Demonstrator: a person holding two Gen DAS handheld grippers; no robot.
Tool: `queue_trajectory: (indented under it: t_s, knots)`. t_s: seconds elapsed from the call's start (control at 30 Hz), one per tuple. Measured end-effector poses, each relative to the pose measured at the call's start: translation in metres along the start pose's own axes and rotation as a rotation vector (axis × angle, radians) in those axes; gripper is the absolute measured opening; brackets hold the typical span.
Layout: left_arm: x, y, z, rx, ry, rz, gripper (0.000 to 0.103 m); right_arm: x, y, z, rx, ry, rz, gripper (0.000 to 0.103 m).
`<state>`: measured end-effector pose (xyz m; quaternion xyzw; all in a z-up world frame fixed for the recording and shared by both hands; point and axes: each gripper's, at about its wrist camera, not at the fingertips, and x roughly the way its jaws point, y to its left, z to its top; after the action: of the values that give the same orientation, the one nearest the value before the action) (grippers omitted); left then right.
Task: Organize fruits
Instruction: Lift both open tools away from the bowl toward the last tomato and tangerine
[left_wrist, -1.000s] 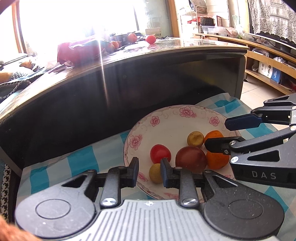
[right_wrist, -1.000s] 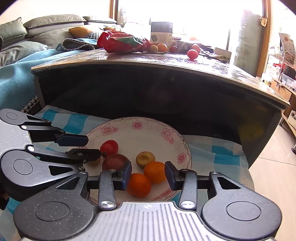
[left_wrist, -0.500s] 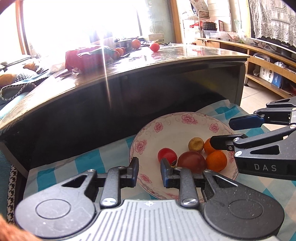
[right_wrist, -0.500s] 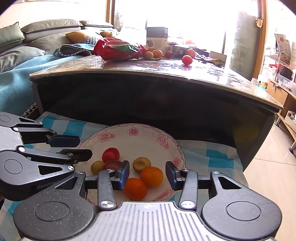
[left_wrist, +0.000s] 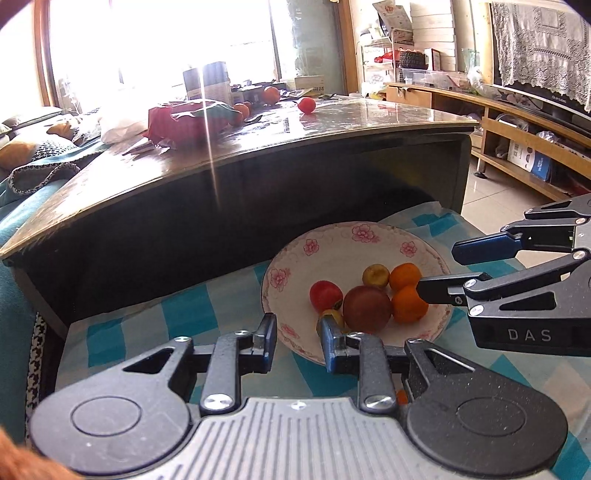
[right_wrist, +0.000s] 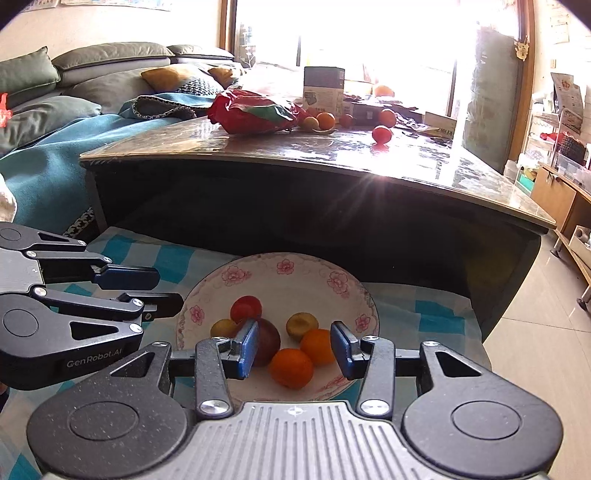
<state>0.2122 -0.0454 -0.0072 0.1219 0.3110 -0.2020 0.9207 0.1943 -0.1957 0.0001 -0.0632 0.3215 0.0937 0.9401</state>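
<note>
A white plate with pink flowers (left_wrist: 332, 236) sits on a blue-and-white checked cloth (left_wrist: 184, 310). It holds a red tomato (left_wrist: 325, 295), a dark red plum (left_wrist: 366, 309), two oranges (left_wrist: 408, 305) and two small yellow fruits (left_wrist: 375, 276). My left gripper (left_wrist: 297, 343) hovers over the plate's near left rim, jaws a little apart with nothing between them. My right gripper (right_wrist: 295, 349) hangs above the oranges (right_wrist: 291, 367), open and empty. In the right wrist view the left gripper (right_wrist: 168, 291) shows beside the plate (right_wrist: 295, 260).
A dark coffee table (right_wrist: 332, 166) with a glossy top rises right behind the plate. On it lie a red bag (right_wrist: 255, 114), a box (right_wrist: 323, 88), a loose tomato (right_wrist: 381, 133) and more oranges. A sofa (right_wrist: 74, 74) stands left, wooden shelves (left_wrist: 517, 122) right.
Both grippers have drawn back and upward from the plate, which now looks smaller and farther off. More of the table top shows. The jaws stand as before.
</note>
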Motion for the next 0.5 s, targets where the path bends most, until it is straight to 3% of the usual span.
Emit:
queue_trajectory:
  t_s: [0.23,0.5]
  knots:
    - [-0.019,-0.001,-0.021,-0.002,0.036,-0.058,0.036,-0.021,0.007,-0.017,-0.014,0.049,0.006,0.037]
    - [-0.028,-0.006,-0.049,0.022,0.096,-0.13,0.036,-0.02,0.022,-0.048,-0.069,0.148,0.1,0.037]
